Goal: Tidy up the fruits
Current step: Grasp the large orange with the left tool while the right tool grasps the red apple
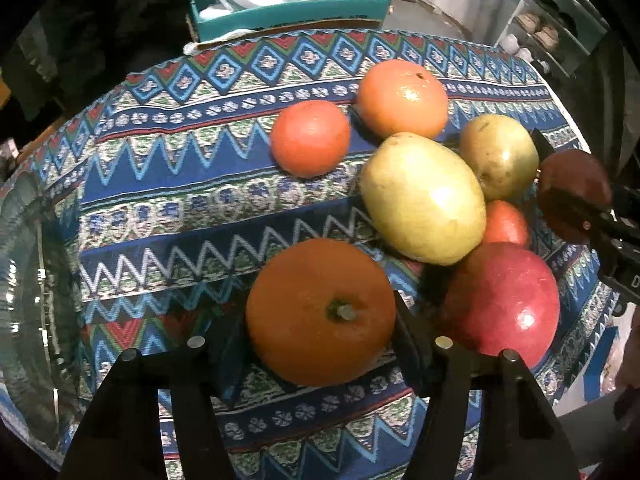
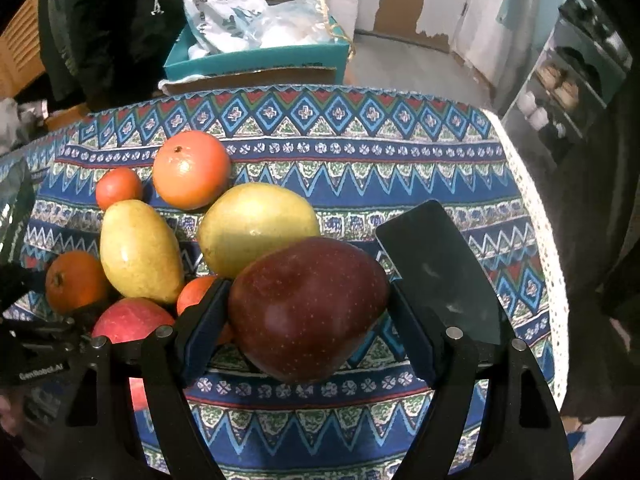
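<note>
Both claws on fruit, sorting underway.
Left gripper (image 1: 320,344) brackets the orange (image 1: 320,312), contact unclear; right gripper (image 2: 308,320) clamps the dark apple (image 2: 308,308), seemingly for lifting from the pile.

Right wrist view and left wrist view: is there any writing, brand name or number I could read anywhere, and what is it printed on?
"GenRobot.AI": white letters on the black body of the left gripper, seen at the lower left of the right wrist view.
Large printed characters on the white plastic bag in the teal box: too blurred to read.
A single white letter, perhaps "D", on the right gripper at the right edge of the left wrist view: cut off.
</note>
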Motion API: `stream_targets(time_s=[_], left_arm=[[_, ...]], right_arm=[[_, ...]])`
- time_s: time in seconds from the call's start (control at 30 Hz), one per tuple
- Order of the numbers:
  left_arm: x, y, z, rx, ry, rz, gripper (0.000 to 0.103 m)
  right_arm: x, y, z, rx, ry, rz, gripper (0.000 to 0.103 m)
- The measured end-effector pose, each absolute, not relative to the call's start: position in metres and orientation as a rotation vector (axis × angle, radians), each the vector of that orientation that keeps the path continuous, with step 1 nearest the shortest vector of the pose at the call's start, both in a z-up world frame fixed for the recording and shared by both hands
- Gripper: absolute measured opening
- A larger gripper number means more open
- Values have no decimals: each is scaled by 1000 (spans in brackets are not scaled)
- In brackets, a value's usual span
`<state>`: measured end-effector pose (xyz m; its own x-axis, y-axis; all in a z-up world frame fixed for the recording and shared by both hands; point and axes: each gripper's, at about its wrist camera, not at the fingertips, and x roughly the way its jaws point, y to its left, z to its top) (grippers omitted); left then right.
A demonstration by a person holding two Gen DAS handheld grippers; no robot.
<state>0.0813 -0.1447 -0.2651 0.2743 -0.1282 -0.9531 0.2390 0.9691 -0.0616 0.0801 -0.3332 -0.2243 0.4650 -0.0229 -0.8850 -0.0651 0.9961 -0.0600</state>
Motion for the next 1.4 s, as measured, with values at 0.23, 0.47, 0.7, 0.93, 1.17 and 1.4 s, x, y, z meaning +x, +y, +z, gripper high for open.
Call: stream_targets(time_s=[0.23,0.47,0.7,0.93,1.17,1.4], left_arm=[[83,-122,-254,68,1251,-206,65],[76,-111,-223,63,1166,-191,65],[70,-103,-195,53,1096,-185,65],[64,-95,-172,53,1035,-168,65],[56,-85,-149,51,975,-142,65],[48,-74,-129,52,924,-124,65]], right_arm=[[75,-331,-211,-112,1043,22,79],[70,-324,-199,-135,1003,26,79],[62,-317,-181,-156,951,34,79],[57,-310,-162,-172,901,37,79],[53,-301,-144,-185,855,52,79],[49,-287,-123,-189,803,83,79]])
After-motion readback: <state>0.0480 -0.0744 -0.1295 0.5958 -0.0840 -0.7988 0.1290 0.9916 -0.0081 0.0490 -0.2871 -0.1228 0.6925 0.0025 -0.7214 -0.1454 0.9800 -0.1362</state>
